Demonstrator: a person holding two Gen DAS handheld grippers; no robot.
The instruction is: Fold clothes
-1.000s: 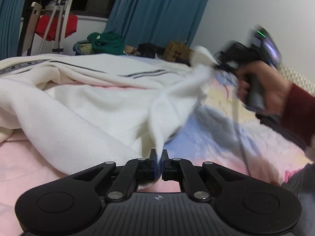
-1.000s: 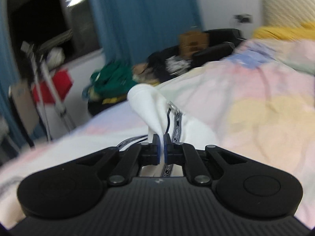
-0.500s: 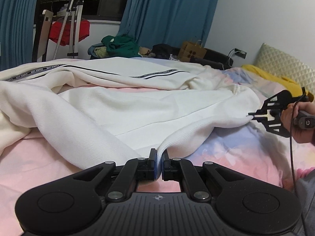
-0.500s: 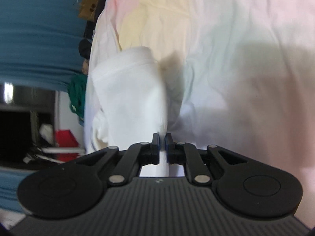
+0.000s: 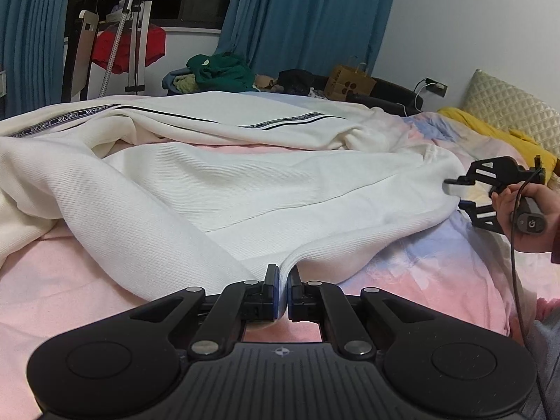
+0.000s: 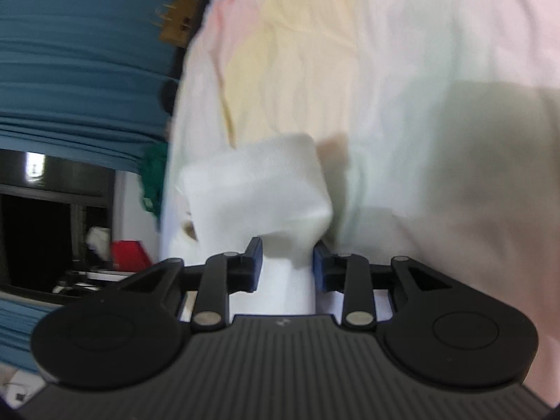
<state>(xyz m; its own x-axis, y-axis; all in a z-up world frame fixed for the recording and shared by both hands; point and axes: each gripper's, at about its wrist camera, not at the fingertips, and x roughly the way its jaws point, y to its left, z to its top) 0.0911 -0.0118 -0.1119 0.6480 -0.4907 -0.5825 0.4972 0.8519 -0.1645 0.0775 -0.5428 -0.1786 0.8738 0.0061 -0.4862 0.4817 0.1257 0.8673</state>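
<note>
While the right gripper point(image 6: 287, 262) opens, the garment point(image 6: 259, 182) lies between its jaws.

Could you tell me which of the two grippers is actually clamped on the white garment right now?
The left gripper: its fingers are pinched shut on the white garment. The right gripper has just been opening; cloth lies between its parted fingers.
</note>
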